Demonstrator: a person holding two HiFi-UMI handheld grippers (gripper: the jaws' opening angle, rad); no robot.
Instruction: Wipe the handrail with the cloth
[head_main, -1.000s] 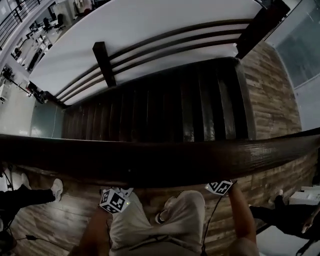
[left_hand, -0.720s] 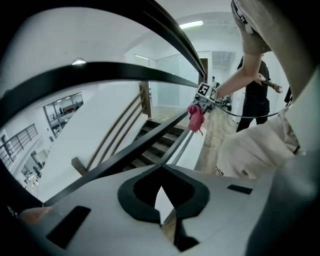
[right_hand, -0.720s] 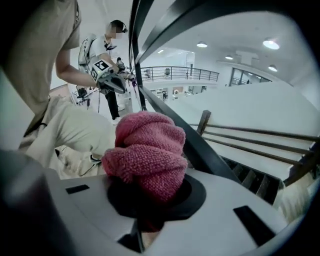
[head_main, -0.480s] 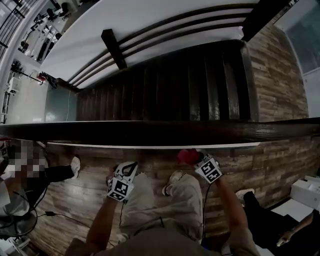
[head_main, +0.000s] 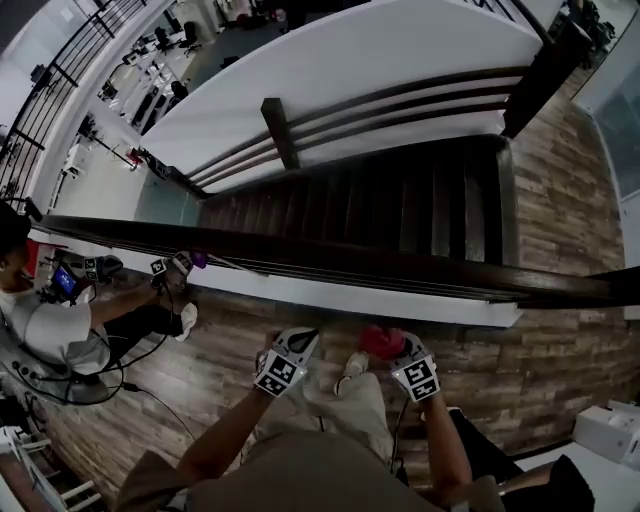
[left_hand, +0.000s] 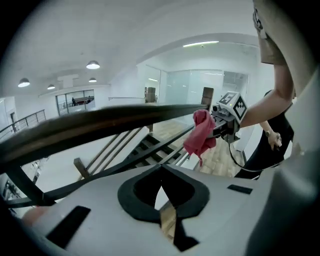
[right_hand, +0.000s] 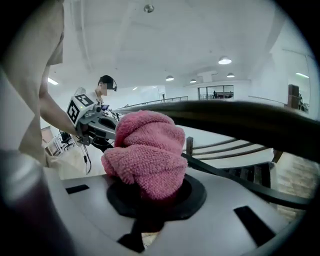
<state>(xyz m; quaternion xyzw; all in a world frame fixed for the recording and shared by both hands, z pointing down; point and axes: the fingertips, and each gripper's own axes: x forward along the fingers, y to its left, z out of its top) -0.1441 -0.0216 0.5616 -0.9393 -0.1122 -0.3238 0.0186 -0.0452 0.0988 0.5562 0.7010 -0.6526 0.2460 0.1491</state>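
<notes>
The dark wooden handrail (head_main: 400, 266) runs across the head view, with both grippers on the near side of it and apart from it. My right gripper (head_main: 398, 352) is shut on a bunched pink cloth (head_main: 378, 340). In the right gripper view the cloth (right_hand: 147, 150) fills the jaws and hides the fingertips, and the handrail (right_hand: 240, 117) passes just beyond it. My left gripper (head_main: 300, 340) is to the left of the right one, shut and empty. Its own view shows the jaws (left_hand: 161, 190) closed together, the handrail (left_hand: 100, 125) ahead and the cloth (left_hand: 200, 135) hanging to the right.
Beyond the rail a dark staircase (head_main: 400, 210) drops away, with a second railing and post (head_main: 280, 130) on its far side. Another person (head_main: 40, 320) sits at the left holding grippers (head_main: 170, 268) by the rail. The floor is wooden planks (head_main: 540, 370). A white box (head_main: 610, 430) stands at lower right.
Both grippers have risen from low by the person's legs into fuller view, and the pink cloth in the right one now shows. The head view has swung, so the rail lies farther away.
</notes>
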